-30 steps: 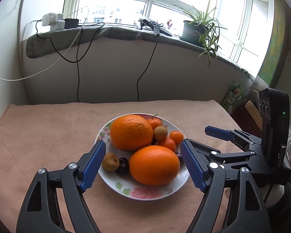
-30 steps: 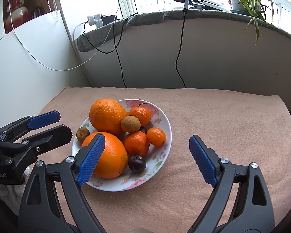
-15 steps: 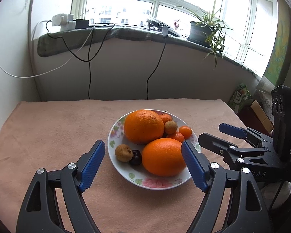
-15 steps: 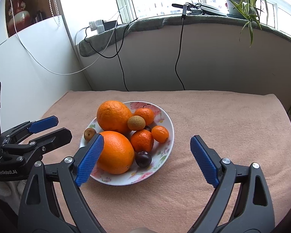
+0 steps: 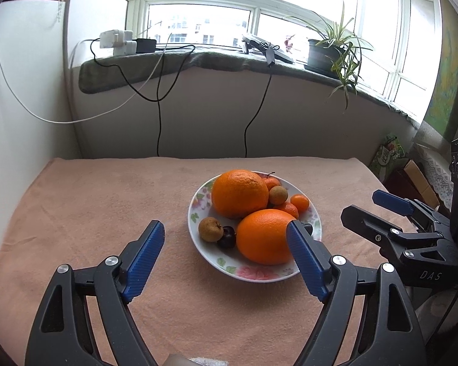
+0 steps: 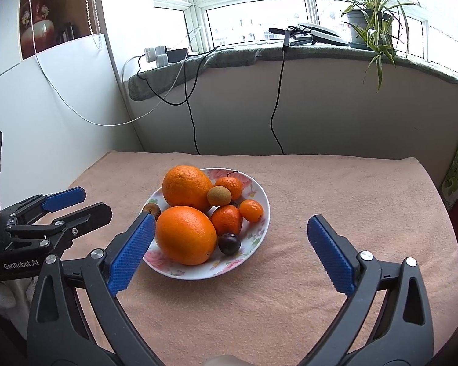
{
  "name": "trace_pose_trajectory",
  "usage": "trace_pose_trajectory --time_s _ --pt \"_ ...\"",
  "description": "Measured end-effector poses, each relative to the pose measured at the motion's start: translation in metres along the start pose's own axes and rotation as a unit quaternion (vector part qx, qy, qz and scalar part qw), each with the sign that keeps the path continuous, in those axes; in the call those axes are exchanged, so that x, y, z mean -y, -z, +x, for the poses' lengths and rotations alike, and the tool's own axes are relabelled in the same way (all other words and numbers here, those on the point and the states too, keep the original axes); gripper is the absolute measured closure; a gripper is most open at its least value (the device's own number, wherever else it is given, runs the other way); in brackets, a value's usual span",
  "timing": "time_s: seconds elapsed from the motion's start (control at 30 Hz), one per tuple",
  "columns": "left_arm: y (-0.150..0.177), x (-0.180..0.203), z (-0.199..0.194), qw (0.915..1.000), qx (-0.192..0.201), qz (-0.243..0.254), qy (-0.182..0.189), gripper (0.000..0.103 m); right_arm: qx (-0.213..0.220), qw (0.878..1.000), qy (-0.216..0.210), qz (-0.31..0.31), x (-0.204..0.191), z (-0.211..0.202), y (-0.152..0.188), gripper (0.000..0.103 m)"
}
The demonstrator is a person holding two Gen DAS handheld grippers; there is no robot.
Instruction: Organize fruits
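Note:
A floral plate (image 5: pixel 253 276) sits on the peach cloth, heaped with fruit. It holds two big oranges (image 5: pixel 239 193) (image 5: pixel 264 236), small tangerines (image 5: pixel 299 202), a brown longan (image 5: pixel 210 228) and a dark plum (image 5: pixel 227 237). My left gripper (image 5: pixel 224 227) is open, short of the plate's near left rim, with nothing between its pads. In the right wrist view the plate (image 6: pixel 198 273) lies ahead and to the left. My right gripper (image 6: pixel 231 219) hangs above the cloth on the plate's near side, its jaws opening and empty. Each gripper shows in the other's view: right gripper (image 5: pixel 361 203), left gripper (image 6: pixel 95 202).
The cloth-covered table (image 6: pixel 336 189) ends at a wall under a windowsill with cables (image 6: pixel 278 97), chargers (image 5: pixel 116 41) and a potted plant (image 6: pixel 369 27). A green box (image 5: pixel 387 155) and other boxes stand off the table's right edge.
Both grippers have drawn back from the plate and risen slightly, so it looks smaller and farther off. The right jaws have spread wider. The fruit has not moved.

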State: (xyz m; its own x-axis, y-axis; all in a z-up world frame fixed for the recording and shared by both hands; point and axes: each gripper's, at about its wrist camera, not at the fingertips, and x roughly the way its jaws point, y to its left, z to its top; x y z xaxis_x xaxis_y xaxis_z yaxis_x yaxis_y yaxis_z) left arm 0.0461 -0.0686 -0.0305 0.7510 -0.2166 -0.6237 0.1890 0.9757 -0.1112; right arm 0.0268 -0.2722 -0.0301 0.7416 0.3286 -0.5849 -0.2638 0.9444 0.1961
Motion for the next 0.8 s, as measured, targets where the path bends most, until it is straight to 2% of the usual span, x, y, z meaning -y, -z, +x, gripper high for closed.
trace_pose_trajectory --time_s 0.8 --pt "0.01 0.007 -0.019 0.9997 0.015 0.002 -0.019 0.021 0.002 1.0 0.007 0.018 0.004 -0.013 0.007 0.0"
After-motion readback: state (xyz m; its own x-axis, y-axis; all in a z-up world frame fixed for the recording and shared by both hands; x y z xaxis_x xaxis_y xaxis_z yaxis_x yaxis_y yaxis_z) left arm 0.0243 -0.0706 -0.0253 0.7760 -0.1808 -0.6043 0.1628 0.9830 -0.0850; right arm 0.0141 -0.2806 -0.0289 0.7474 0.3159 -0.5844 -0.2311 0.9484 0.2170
